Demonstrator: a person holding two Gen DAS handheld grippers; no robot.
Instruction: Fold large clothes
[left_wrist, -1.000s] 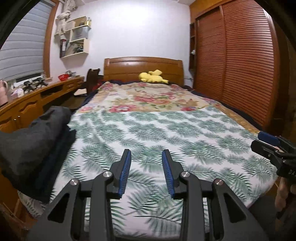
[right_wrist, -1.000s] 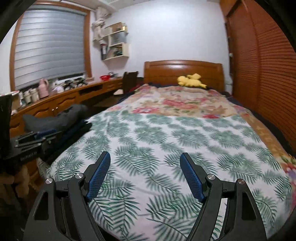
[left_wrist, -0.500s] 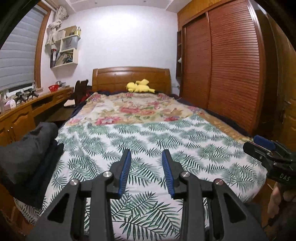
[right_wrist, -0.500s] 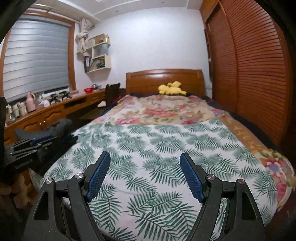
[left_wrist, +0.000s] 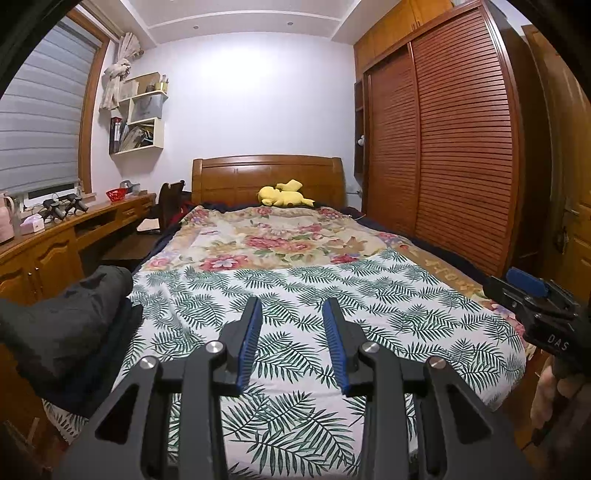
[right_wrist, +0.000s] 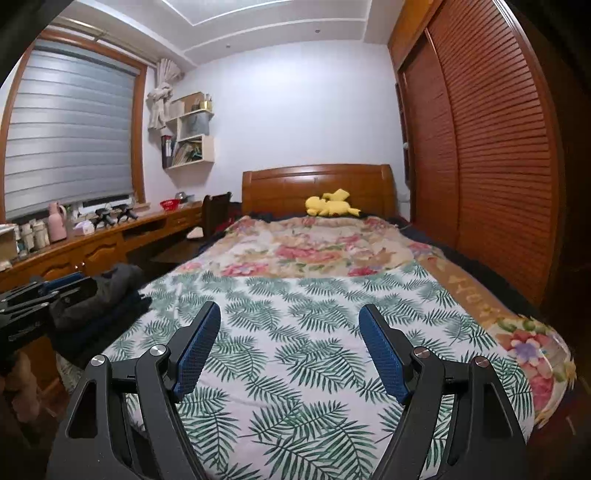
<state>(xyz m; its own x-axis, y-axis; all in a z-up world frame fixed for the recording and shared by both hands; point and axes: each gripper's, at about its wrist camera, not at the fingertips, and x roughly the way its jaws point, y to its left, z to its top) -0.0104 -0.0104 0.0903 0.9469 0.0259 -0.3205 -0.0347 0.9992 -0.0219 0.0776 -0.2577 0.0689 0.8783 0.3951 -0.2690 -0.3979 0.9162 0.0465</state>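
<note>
A pile of dark clothes (left_wrist: 74, 317) lies on the left edge of the bed, a grey garment on top of navy ones; it shows too in the right wrist view (right_wrist: 107, 295). My left gripper (left_wrist: 291, 314) hovers open over the palm-leaf sheet (left_wrist: 406, 317), to the right of the pile, with nothing between its blue pads. My right gripper (right_wrist: 289, 314) stands wide open over the same sheet (right_wrist: 332, 295), also empty. Each gripper appears at the edge of the other's view: the right gripper (left_wrist: 513, 286) and the left gripper (right_wrist: 79, 286).
A floral quilt (left_wrist: 280, 240) covers the far half of the bed, with a yellow plush toy (left_wrist: 282, 195) at the wooden headboard (left_wrist: 267, 177). A long wooden desk (right_wrist: 110, 243) and a chair (right_wrist: 216, 210) stand left. Slatted wardrobe doors (left_wrist: 454, 155) line the right.
Both grippers have risen and tipped upward, so the bed sits lower in each view and the ceiling now shows. Neither gripper's opening has changed.
</note>
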